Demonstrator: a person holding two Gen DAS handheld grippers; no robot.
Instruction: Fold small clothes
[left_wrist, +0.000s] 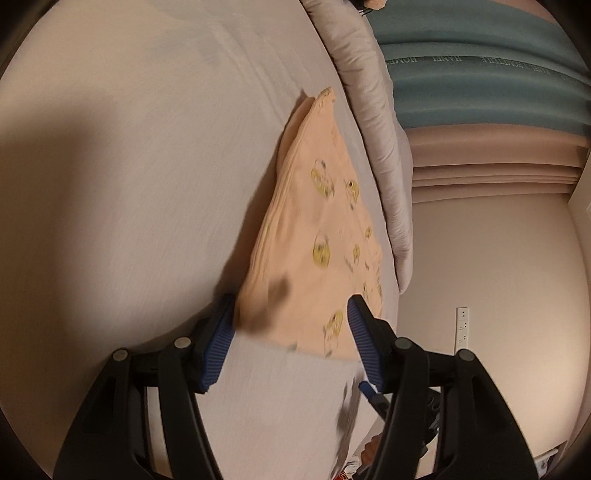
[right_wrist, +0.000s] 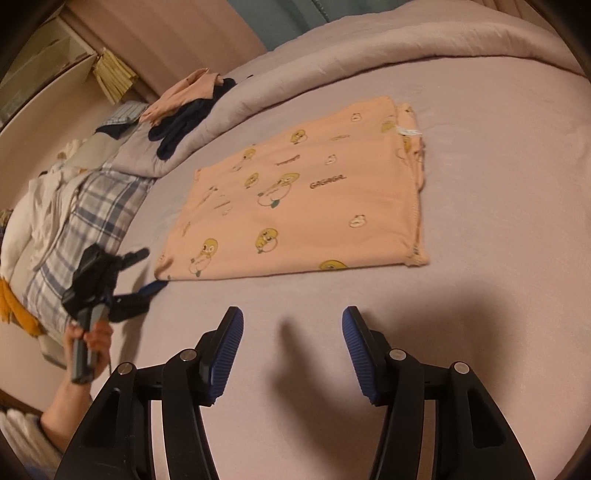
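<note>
A peach garment with yellow duck prints lies folded flat on the lilac bedsheet. In the left wrist view the garment runs away from me, its near corner between my fingers. My left gripper is open at that corner, not closed on the cloth; it also shows in the right wrist view, at the garment's left corner. My right gripper is open and empty, over bare sheet in front of the garment's near edge.
A rolled lilac duvet borders the far side of the sheet. Loose clothes lie piled at the left: dark and peach items, a plaid piece. The bed's edge and the wall with a socket are to the right in the left wrist view.
</note>
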